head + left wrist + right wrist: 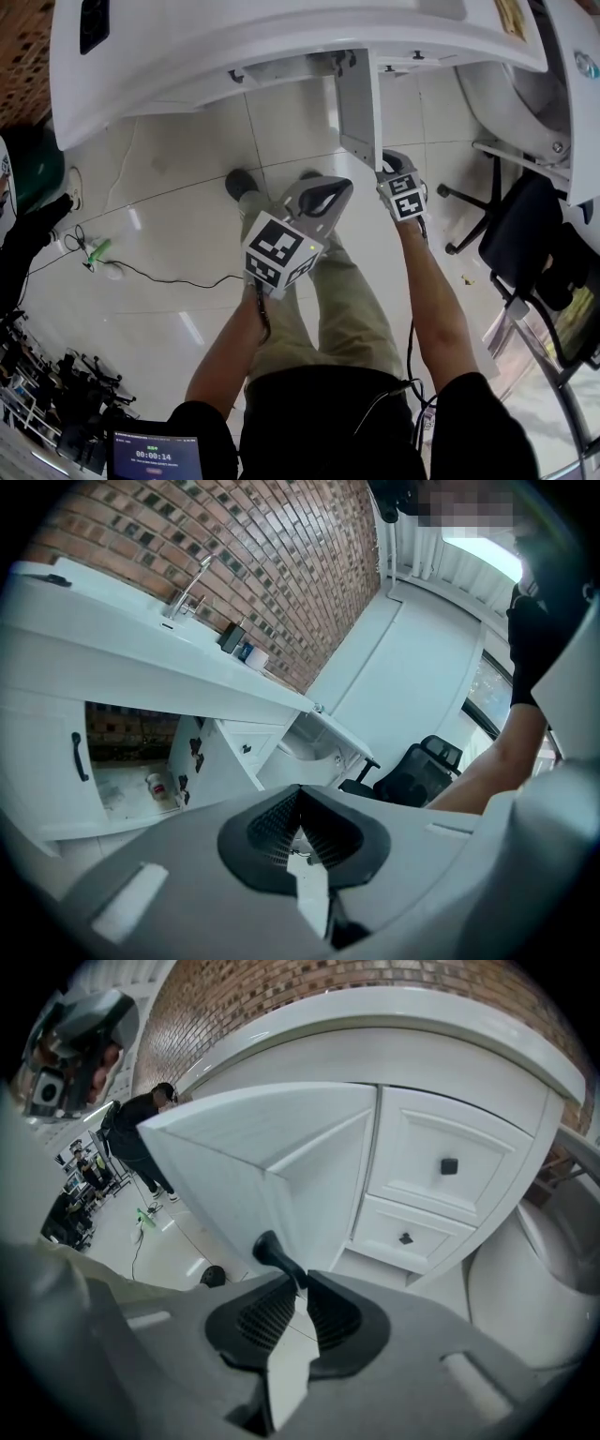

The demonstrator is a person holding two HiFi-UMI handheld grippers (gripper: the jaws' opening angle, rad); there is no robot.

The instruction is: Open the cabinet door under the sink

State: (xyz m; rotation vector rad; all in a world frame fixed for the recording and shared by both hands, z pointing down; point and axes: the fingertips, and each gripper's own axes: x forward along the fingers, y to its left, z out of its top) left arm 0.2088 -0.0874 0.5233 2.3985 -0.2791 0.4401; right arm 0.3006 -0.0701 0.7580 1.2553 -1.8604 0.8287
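The white cabinet door (359, 103) under the sink stands swung out towards me, edge-on in the head view. In the right gripper view its panel (253, 1166) fills the left, and its black handle (272, 1249) runs down into the tips of my right gripper (302, 1283), which is shut on it. My right gripper (389, 161) sits just right of the door's lower edge. My left gripper (339, 186) hovers left of the door, shut with nothing in it. The left gripper view shows the open compartment (131, 771) with a small bottle (157, 785) inside.
Two drawers (450, 1166) with black knobs sit right of the door. A second door (56, 761) left of the opening is closed. An office chair (525, 234) stands at the right. A cable and a green object (98, 251) lie on the tiled floor, near a person (28, 244).
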